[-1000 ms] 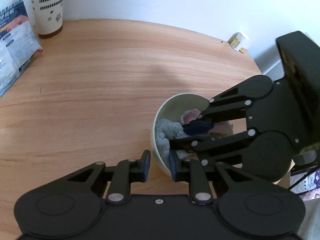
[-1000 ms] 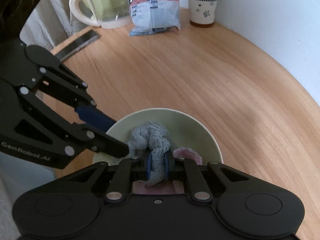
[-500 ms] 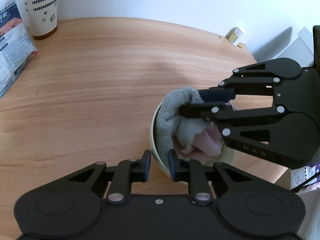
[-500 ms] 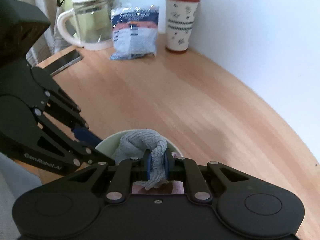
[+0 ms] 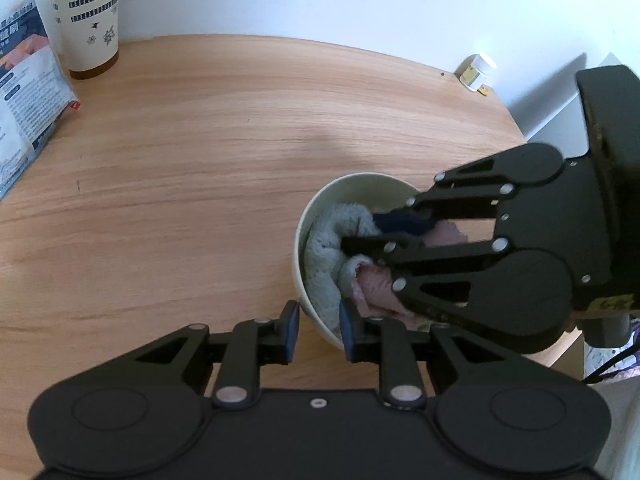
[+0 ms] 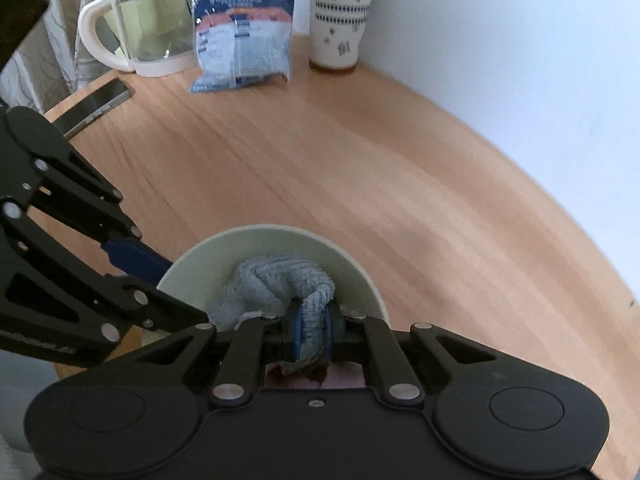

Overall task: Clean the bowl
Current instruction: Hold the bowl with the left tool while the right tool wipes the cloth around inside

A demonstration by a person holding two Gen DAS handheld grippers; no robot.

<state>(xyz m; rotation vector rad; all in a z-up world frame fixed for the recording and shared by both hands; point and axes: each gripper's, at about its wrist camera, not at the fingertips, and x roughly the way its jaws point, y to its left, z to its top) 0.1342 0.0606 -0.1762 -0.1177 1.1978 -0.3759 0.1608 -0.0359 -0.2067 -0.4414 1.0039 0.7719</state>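
Observation:
A pale green bowl point(image 5: 352, 188) point(image 6: 256, 240) stands near the front edge of the wooden table. My left gripper point(image 5: 320, 328) straddles its near rim, one pad outside and one inside; its jaws are opening slightly while still on the rim. My right gripper point(image 6: 314, 332) point(image 5: 360, 236) reaches into the bowl from the right, shut on a grey-blue towel cloth point(image 6: 276, 276) point(image 5: 328, 240). The cloth is bunched against the bowl's left inner wall. A pink cloth point(image 5: 376, 284) lies in the bowl under the right fingers.
A patterned paper cup point(image 5: 88, 16) point(image 6: 340, 12), a blue-and-white packet point(image 6: 244, 40) point(image 5: 24, 92), a glass jug with a white handle point(image 6: 148, 28) and a dark phone point(image 6: 96, 104) sit at the far side. A small white-capped jar point(image 5: 476, 72) stands by the wall.
Half a second ago the right gripper had the cloth up at the bowl's rim; now it has sunk back down inside the bowl. The left gripper has stayed put at the near rim.

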